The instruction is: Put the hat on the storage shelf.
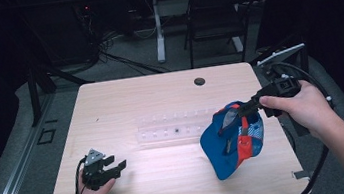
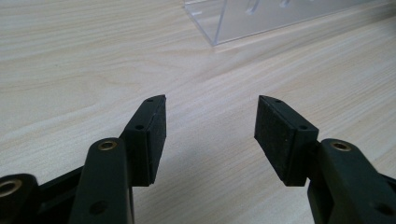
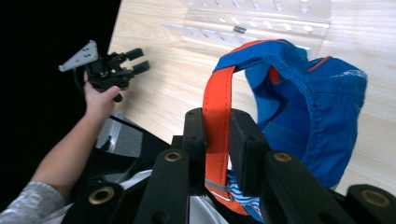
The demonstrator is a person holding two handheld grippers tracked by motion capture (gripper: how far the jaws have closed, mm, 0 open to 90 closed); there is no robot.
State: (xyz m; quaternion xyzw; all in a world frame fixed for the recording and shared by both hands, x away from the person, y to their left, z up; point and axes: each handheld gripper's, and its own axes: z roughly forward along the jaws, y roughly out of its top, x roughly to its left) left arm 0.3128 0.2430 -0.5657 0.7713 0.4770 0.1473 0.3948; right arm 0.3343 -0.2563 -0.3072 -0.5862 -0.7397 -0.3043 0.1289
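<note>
The blue cap [image 1: 232, 139] hung by its orange strap [image 3: 216, 121], pinched in the right gripper [image 3: 217, 154], right of the clear rack [image 1: 174, 127]. Left gripper [image 2: 210, 135] gaped, empty. Thin strap; it could've slipped free.

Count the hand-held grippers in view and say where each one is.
2. The left hand-held gripper sits low over the table's near-left corner, jaws open. The right hand-held gripper is over the right side, shut on a cap's orange strap.
</note>
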